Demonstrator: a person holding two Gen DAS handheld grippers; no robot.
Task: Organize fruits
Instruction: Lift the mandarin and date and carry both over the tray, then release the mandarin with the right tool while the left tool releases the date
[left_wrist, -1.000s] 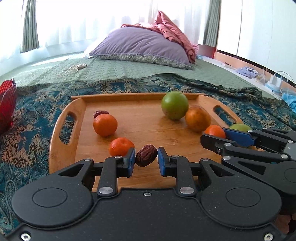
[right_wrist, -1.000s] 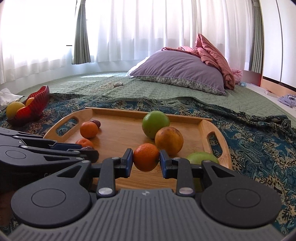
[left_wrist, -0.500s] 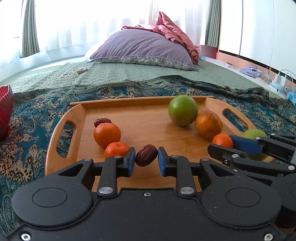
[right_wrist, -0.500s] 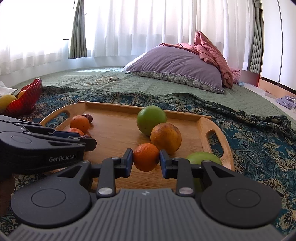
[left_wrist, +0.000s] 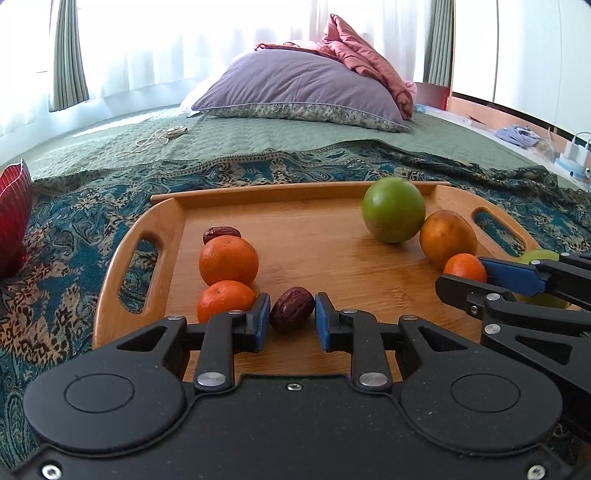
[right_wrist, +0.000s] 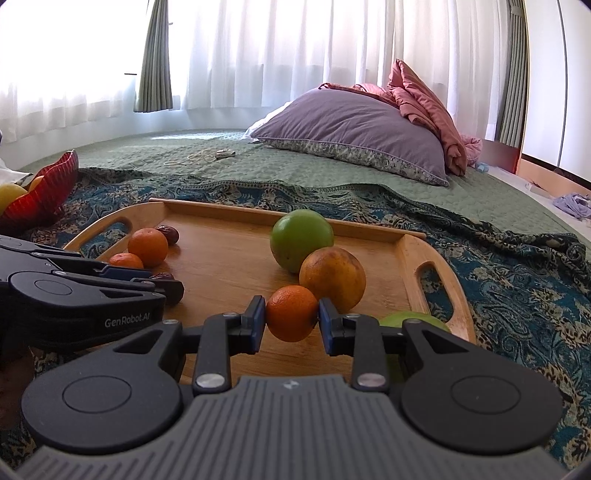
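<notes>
A wooden tray (left_wrist: 325, 258) lies on a patterned blanket. My left gripper (left_wrist: 291, 314) is shut on a dark red date (left_wrist: 291, 308) over the tray's near left part. Two mandarins (left_wrist: 228, 260) (left_wrist: 224, 300) and a second date (left_wrist: 221, 232) sit at the tray's left. My right gripper (right_wrist: 291, 314) is shut on a small mandarin (right_wrist: 291, 312) over the tray's near right part; it also shows in the left wrist view (left_wrist: 464, 267). A green fruit (right_wrist: 301, 240) and a larger orange (right_wrist: 332, 277) sit just behind it. Another green fruit (right_wrist: 413, 319) lies at the tray's near right corner.
A red bowl (right_wrist: 44, 192) with yellow fruit stands on the blanket to the left of the tray. A purple pillow (left_wrist: 295, 92) and pink cloth lie far back on the green quilt, with a white cable (left_wrist: 155, 138) in front of them.
Both grippers, still holding their fruits, have shifted slightly; the tray now sits further right in the left wrist view and the fruits appear a bit closer.
</notes>
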